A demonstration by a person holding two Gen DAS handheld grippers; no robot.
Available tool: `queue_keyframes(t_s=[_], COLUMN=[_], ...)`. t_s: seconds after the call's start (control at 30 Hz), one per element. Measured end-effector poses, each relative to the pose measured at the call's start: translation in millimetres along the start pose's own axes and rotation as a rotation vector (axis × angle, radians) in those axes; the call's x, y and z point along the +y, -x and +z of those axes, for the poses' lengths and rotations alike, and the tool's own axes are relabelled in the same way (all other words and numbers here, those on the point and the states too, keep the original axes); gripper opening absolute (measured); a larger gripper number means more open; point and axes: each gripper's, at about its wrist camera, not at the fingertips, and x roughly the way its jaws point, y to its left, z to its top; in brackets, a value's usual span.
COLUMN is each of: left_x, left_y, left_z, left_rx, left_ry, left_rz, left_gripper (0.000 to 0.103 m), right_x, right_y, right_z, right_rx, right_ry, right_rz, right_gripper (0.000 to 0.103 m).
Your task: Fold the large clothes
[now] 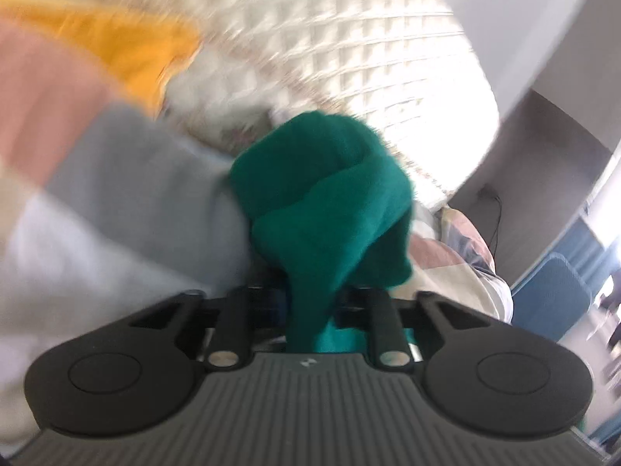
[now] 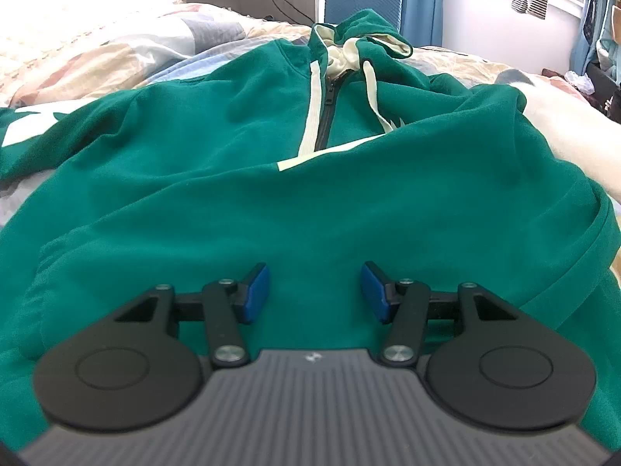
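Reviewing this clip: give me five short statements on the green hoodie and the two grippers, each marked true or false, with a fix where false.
1. The left gripper has green fabric pinched in its jaws. True.
2. The right gripper is clamped on the green hoodie. False: its jaws stand apart above the cloth, pinching nothing.
3. The hoodie's zipper has cream trim beside it. True.
4. The hoodie hangs on a hanger. False: it lies spread on a patchwork bedspread.
5. The hoodie's drawstring is black. False: it is cream.
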Motion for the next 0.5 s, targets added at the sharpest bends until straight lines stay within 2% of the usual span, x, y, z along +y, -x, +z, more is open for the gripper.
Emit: queue_keyframes(t_s=[0.17,0.33,0.5], left_x=[-62.4,-148.6,-217.6], left_y=[46.6,110.9,178.2], left_z=[9.4,17.5,-8.6], left_rx=[-0.115,-0.244,-0.284], left_ry=[-0.259,-0.49,-0.598], left_rz=[-0.049,-0.2,-0.368], left_gripper=[0.01,0.01,0.01], right_x=[3.8,1.5,-16.2], right_y=[1.1,18.2,50.0], right_z=[3.4,6.1,11.4], right_rx=[-0.002,-0.043,-0.104], right_ry=[0.02,0.05,-0.018], right_rz=[-0.023,-0.042,-0.017], right_gripper=[0.055,0.055,0.055])
